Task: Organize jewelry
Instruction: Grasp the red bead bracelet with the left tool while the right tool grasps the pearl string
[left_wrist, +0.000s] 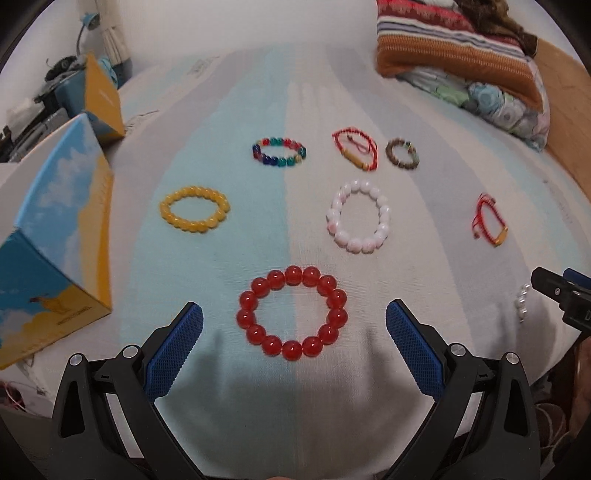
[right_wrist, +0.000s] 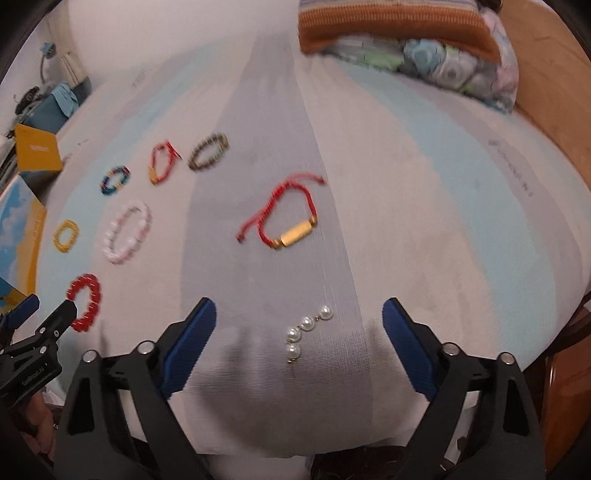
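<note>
Several bracelets lie on a striped bedsheet. In the left wrist view my left gripper (left_wrist: 294, 314) is open, its jaws either side of a red bead bracelet (left_wrist: 292, 313). Beyond lie a yellow bead bracelet (left_wrist: 194, 208), a white-pink bead bracelet (left_wrist: 358, 216), a multicolour bead bracelet (left_wrist: 279, 151), a red cord bracelet (left_wrist: 355, 148), a brown bead bracelet (left_wrist: 402, 152) and a second red cord bracelet (left_wrist: 489, 220). In the right wrist view my right gripper (right_wrist: 299, 312) is open over a short pearl strand (right_wrist: 306, 332). The cord bracelet with the gold tube (right_wrist: 286, 216) lies ahead.
A blue and yellow box (left_wrist: 55, 236) stands at the left edge of the bed, a second yellow box (left_wrist: 101, 98) behind it. Folded blankets and pillows (left_wrist: 461, 62) are stacked at the far right. A wooden bed frame (right_wrist: 546, 92) runs along the right.
</note>
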